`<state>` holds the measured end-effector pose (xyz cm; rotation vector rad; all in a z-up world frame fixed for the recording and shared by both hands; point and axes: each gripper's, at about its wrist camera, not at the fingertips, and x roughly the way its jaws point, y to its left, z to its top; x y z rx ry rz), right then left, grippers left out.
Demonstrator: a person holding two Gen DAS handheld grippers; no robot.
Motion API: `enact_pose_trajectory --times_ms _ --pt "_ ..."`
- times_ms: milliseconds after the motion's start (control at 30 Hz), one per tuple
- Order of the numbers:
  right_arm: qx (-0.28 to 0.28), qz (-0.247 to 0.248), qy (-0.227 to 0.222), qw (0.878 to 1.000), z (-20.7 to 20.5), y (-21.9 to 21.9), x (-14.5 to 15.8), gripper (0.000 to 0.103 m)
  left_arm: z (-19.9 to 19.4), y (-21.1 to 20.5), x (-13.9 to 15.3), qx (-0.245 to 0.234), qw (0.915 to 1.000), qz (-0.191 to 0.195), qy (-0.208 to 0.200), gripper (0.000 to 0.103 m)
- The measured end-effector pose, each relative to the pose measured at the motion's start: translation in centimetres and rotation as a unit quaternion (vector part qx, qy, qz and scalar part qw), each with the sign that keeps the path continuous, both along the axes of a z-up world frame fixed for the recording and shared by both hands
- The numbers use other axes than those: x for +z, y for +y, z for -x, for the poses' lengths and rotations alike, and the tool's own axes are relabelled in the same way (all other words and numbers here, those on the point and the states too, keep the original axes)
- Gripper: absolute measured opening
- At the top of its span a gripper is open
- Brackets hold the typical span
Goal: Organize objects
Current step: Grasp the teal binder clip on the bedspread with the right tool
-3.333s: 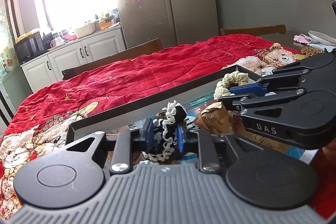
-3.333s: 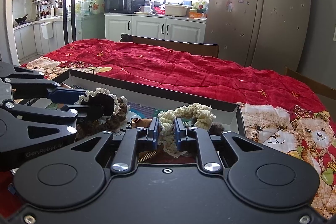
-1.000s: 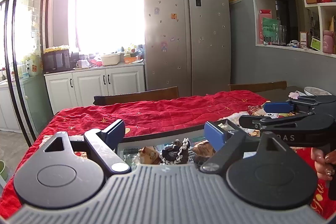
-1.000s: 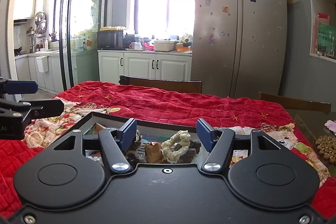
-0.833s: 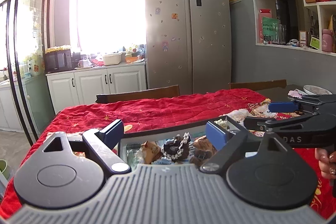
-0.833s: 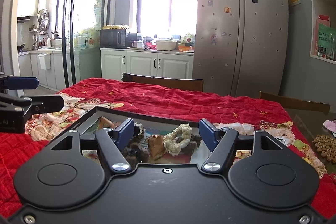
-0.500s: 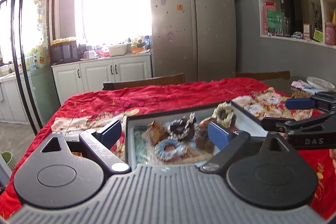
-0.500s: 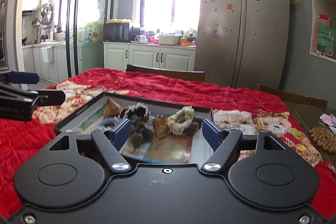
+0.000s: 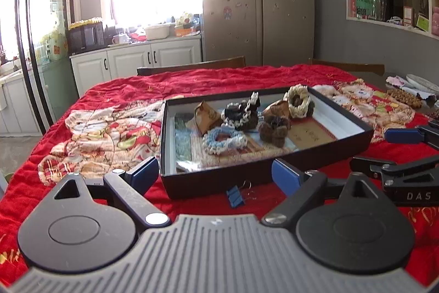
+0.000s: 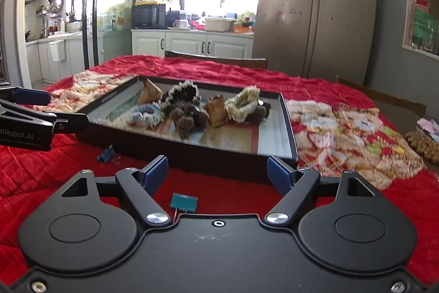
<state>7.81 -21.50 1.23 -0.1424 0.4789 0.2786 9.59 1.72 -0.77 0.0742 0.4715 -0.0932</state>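
A shallow black box (image 9: 340,103) lies on the red quilt. It holds a blue scrunchie (image 9: 223,139), a black one with white lace (image 9: 241,111), a cream one (image 9: 297,100), a brown fuzzy one (image 9: 274,128) and brown paper packets (image 9: 205,114). My left gripper (image 9: 215,173) hangs open before the box's near wall, with a blue binder clip (image 9: 236,195) on the cloth below it. My right gripper (image 10: 218,172) is opening with nothing between its fingers; a small teal clip (image 10: 183,202) lies under it. In the right wrist view the box (image 10: 288,122) and the blue binder clip (image 10: 107,154) show too.
The red quilt (image 9: 123,89) with bear patches covers the table. Wooden chair backs (image 9: 192,66) stand behind it. A beaded mat (image 9: 403,98) and a plate (image 9: 422,80) sit at the far right edge. A fridge and white cabinets fill the background.
Each gripper has let go of its scrunchie, and both scrunchies now lie in the box. Over the last second both grippers sank and tipped down towards the table, and the right jaws spread wider.
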Motion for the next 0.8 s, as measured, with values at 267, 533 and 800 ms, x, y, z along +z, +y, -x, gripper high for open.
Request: enact_pose_trajectory --times_ms 267,533,800 --pt "-0.001 0.002 0.025 1.000 -0.3 0.3 -1.9 0.080 -0.6 -0.6 -1.9 0.006 0.9998 -0.016 0.015 0.094" --pt "0.000 0.006 0.040 0.999 -0.7 0.8 -2.6 0.080 -1.6 -1.2 -3.5 0.012 0.9991 -0.019 0.036 0.094" --pt "-0.002 0.015 0.058 0.998 -1.2 1.1 -3.4 0.075 -2.7 -1.3 -4.1 0.018 0.9981 0.004 0.059 0.086"
